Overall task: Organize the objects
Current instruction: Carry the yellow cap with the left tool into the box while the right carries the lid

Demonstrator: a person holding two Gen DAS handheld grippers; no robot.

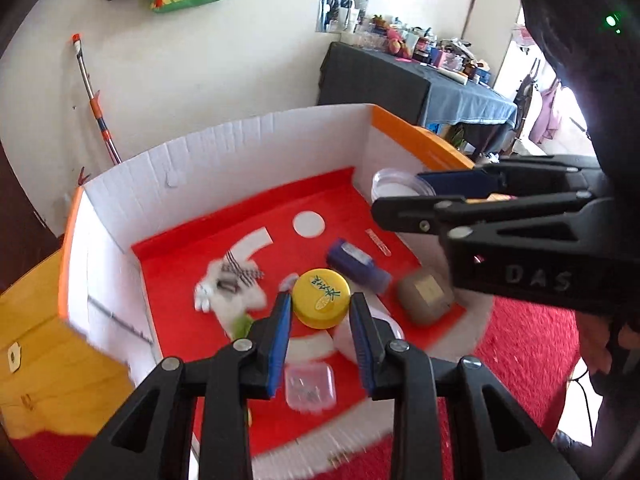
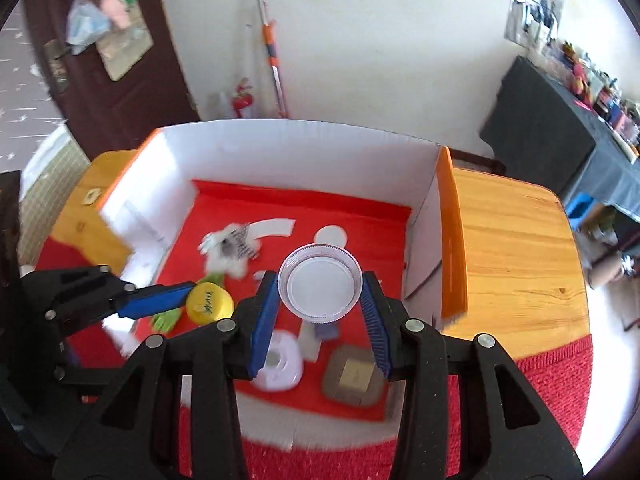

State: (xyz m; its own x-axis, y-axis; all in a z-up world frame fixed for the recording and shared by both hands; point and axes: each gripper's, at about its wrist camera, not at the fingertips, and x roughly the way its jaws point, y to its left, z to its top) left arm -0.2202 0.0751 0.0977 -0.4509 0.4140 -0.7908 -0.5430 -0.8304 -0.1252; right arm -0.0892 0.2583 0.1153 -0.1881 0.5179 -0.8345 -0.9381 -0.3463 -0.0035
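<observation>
Wooden bench (image 2: 516, 240) under an open white-walled box (image 2: 304, 140) with a red floor, a red rug (image 2: 552, 364) at the near side. Left of the box, a dark door (image 2: 100, 92); behind it, a leaning pole (image 2: 270, 48) on a white wall; right, a cluttered dark-clothed table (image 2: 560, 128). Above the box floor: left gripper (image 1: 320, 304) fingers pinching a yellow cap (image 1: 321, 298); right gripper (image 2: 320, 292) fingers clamped on a clear lid (image 2: 321, 282). Below the lid, a white toy (image 2: 230, 250), white case (image 2: 280, 362), grey pouch (image 2: 354, 374).
</observation>
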